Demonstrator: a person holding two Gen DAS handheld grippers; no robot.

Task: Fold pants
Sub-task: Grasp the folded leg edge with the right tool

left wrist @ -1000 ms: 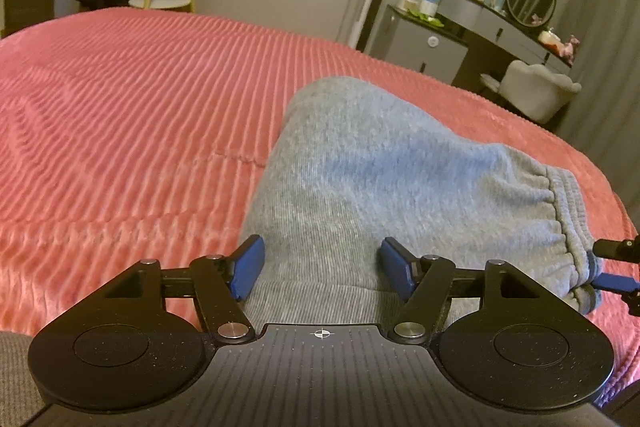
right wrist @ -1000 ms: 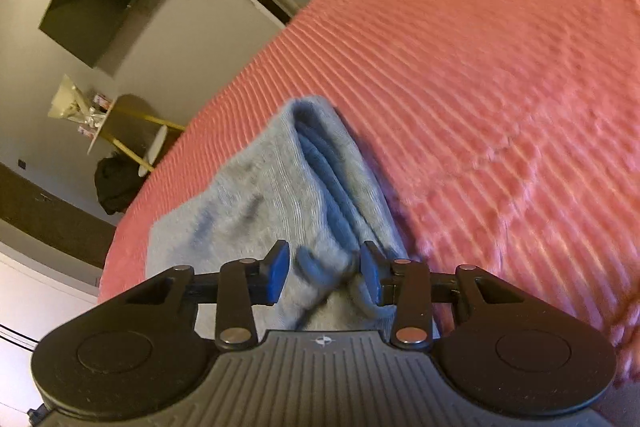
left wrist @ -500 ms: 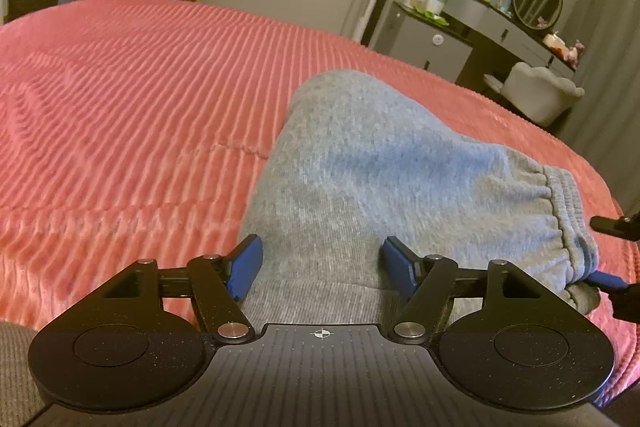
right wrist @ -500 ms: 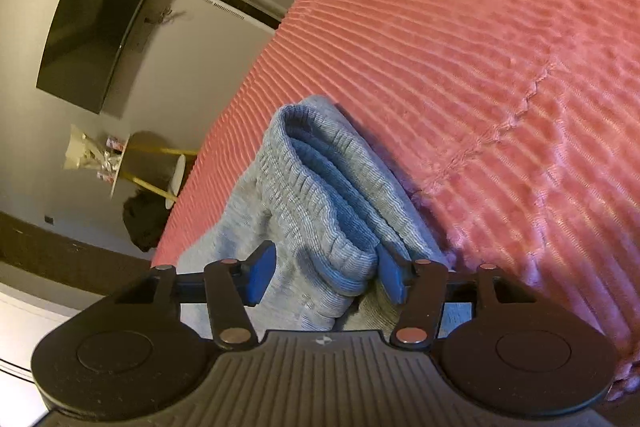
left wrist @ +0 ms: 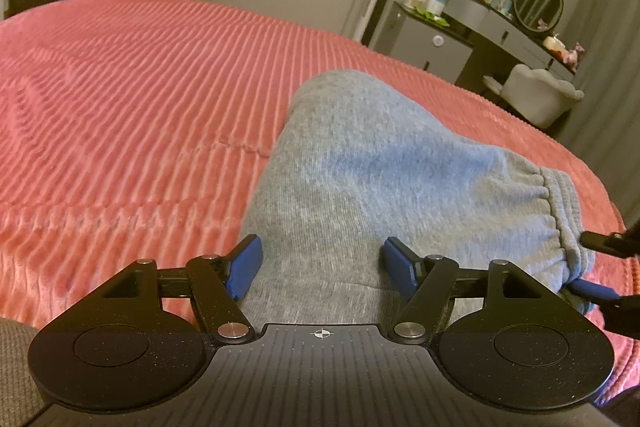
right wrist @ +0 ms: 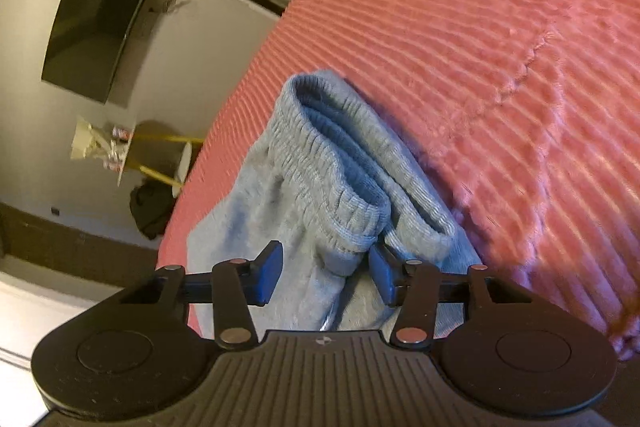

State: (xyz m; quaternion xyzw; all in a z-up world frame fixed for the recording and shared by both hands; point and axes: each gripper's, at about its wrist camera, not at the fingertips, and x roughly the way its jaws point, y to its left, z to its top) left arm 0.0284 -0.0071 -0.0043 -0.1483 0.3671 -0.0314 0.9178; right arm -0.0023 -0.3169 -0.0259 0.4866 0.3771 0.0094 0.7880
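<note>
Right gripper [right wrist: 324, 273] astride unlabelled grey pants [right wrist: 320, 179]

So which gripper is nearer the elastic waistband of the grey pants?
Right. The right gripper straddles the waistband end; the left gripper sits over the plain folded fabric, away from it.

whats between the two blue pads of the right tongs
In the right wrist view, the grey pants' ribbed waistband sits between the right tongs' pads, which have just been closing and stand apart from it.
</note>
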